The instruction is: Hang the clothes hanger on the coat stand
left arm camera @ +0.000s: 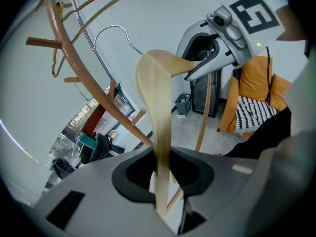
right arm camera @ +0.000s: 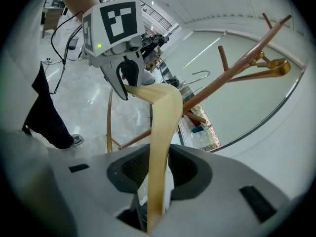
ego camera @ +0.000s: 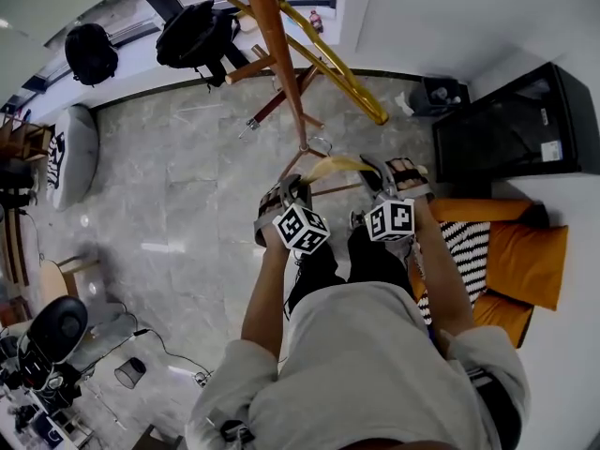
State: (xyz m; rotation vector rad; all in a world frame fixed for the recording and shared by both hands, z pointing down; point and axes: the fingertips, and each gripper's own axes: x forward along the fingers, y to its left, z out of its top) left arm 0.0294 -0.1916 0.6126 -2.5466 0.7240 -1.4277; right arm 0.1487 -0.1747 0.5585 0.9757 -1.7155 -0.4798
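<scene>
Between the jaws, curved pale-wood hanger [left arm camera: 157,107]

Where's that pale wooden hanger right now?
In the head view the wooden hanger sits mid-frame, gripped at its ends by the left gripper and right gripper, close to the coat stand pole.

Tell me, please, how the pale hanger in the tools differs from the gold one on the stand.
The pale hanger is matte light wood; the gold hanger is shiny yellow. The pale hanger is gripped by the left tool and right tool, low beside the stand; the gold hanger hangs untouched higher up on it. Both are clothes hangers.
</scene>
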